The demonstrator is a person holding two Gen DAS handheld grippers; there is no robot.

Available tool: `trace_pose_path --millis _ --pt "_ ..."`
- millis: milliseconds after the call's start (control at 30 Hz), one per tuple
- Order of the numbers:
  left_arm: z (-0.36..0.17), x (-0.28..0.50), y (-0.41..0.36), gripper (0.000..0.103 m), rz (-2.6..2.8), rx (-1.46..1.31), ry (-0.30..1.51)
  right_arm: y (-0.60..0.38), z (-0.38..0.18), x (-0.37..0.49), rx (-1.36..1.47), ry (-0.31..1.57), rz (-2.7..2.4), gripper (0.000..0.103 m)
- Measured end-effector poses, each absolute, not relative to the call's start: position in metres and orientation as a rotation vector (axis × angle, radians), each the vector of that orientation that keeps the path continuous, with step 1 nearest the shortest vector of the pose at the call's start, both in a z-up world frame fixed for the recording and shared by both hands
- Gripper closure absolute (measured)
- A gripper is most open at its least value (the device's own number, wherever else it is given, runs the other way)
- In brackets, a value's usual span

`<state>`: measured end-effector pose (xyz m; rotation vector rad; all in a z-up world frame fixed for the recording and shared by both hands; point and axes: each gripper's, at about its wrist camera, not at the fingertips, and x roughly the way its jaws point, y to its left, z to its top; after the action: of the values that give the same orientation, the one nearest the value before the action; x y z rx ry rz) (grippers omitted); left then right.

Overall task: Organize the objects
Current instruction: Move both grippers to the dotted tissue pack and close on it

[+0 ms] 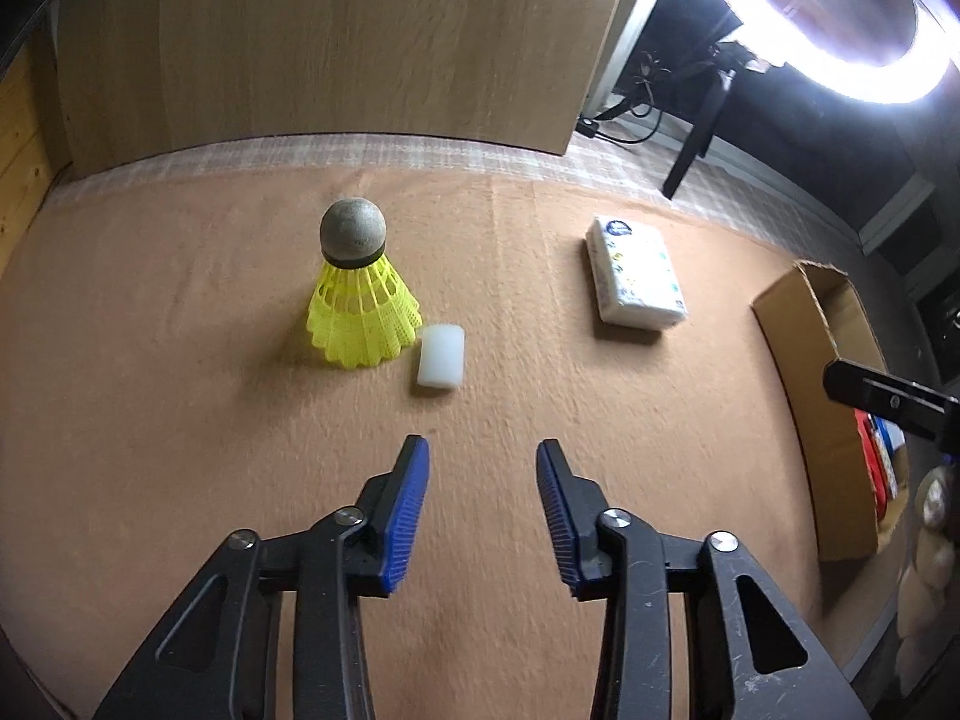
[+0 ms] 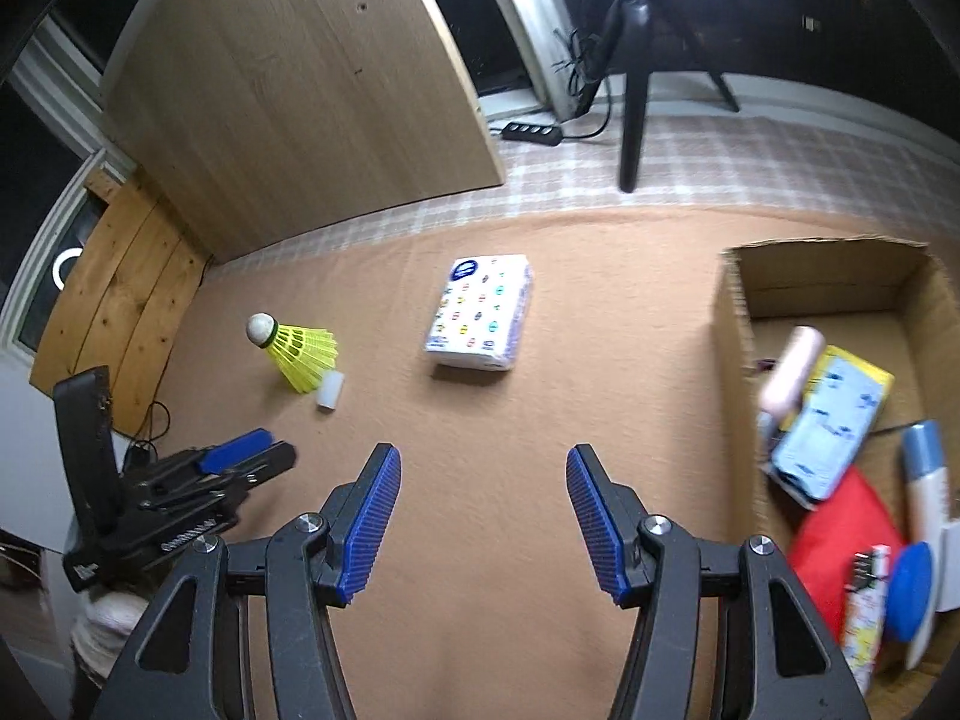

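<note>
The shuttlecock (image 1: pixel 360 300) stands cork-up on the desk (image 1: pixel 180 450), a white cylinder (image 1: pixel 441 355) touching its skirt, with the tissue pack (image 1: pixel 636 279) well apart to the right. Left tongs (image 1: pixel 483 450) and right tongs (image 2: pixel 480 456) both hang apart and empty, aimed down, seemingly ready to collect these leftovers for the half-filled box (image 2: pixel 732 324) at far right

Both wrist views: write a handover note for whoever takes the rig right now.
Left gripper: jaws open, empty, pointing toward the shuttlecock.
Right gripper: jaws open, empty.
On the cloth: yellow shuttlecock upright, white cylinder lying beside it, tissue pack apart.
Done: several items already in the cardboard box.
Left: box those three.
</note>
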<state>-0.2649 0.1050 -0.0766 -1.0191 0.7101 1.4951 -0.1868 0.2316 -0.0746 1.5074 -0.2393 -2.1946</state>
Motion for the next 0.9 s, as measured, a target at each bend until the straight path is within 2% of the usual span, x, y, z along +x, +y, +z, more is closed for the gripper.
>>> trace_pose_path --millis 167,300,767,833,900 --pt "-0.081 -0.28 0.114 0.064 1.495 -1.054 0.665 0.21 -0.083 -0.196 1.524 -0.199 -2.206 0.049" --pt "-0.088 -0.279 0.125 0.068 1.463 -1.057 0.683 0.206 -0.091 -0.212 1.553 -0.208 -2.232 0.049" --pt "-0.098 -0.23 0.196 0.068 1.272 -1.02 0.678 0.208 -0.111 -0.277 1.6 -0.311 -2.211 0.049" --pt "-0.1 -0.224 0.204 0.065 1.245 -1.018 0.68 0.206 -0.115 -0.283 1.61 -0.305 -2.204 0.049" --pt "-0.103 -0.217 0.212 0.052 1.222 -1.01 0.686 0.207 -0.119 -0.289 1.622 -0.323 -2.187 0.049"
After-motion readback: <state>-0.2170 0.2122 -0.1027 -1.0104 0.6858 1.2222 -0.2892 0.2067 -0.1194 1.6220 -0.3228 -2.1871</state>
